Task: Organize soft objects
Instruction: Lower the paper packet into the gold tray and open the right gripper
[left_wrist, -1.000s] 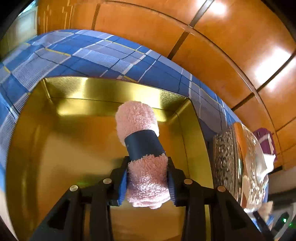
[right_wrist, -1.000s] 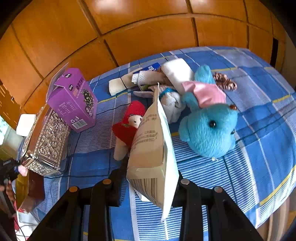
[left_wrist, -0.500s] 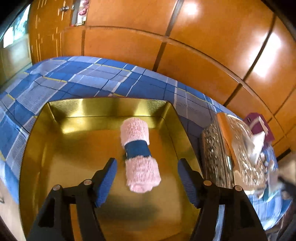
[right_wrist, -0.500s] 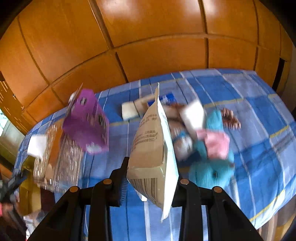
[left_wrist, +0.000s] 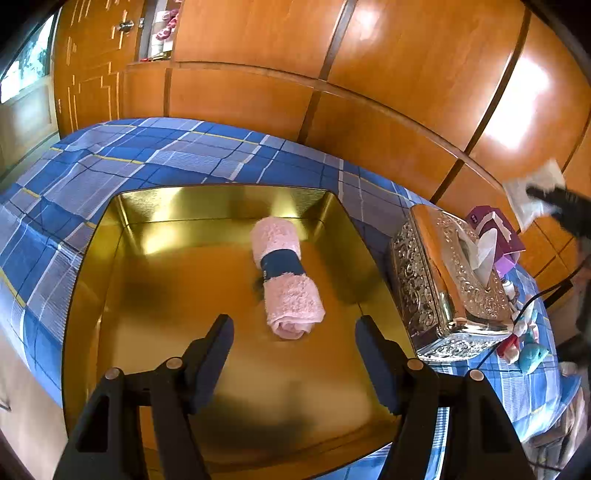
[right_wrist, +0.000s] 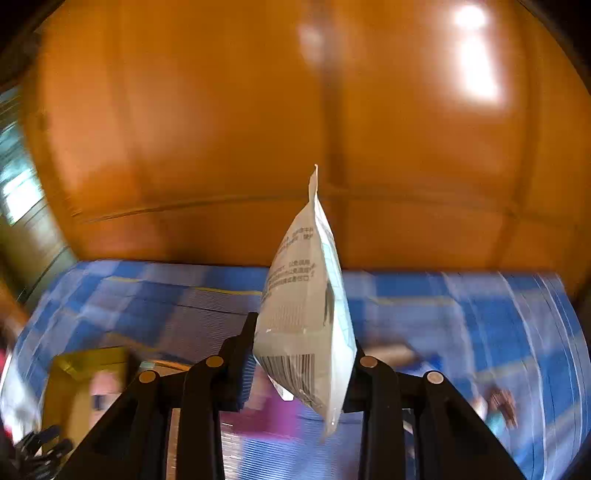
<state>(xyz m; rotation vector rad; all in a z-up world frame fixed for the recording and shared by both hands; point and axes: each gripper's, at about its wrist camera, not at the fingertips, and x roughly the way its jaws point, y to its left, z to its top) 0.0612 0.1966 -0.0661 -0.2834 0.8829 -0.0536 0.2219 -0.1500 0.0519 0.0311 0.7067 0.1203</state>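
While our right gripper (right_wrist: 301, 363) pinched the white pouch (right_wrist: 308, 314) low at its stiff bottom seam, it looked light and crinkly. Our left gripper (left_wrist: 293, 354) stood open, empty, the soft towel roll (left_wrist: 286, 284) at twelve o'clock in the gold tray (left_wrist: 343, 221).

Both grippers — left gripper (left_wrist: 294, 334) and right gripper (right_wrist: 301, 352) — are matte black plastic frames with silver round screw heads; jaws carry dark blue pads.
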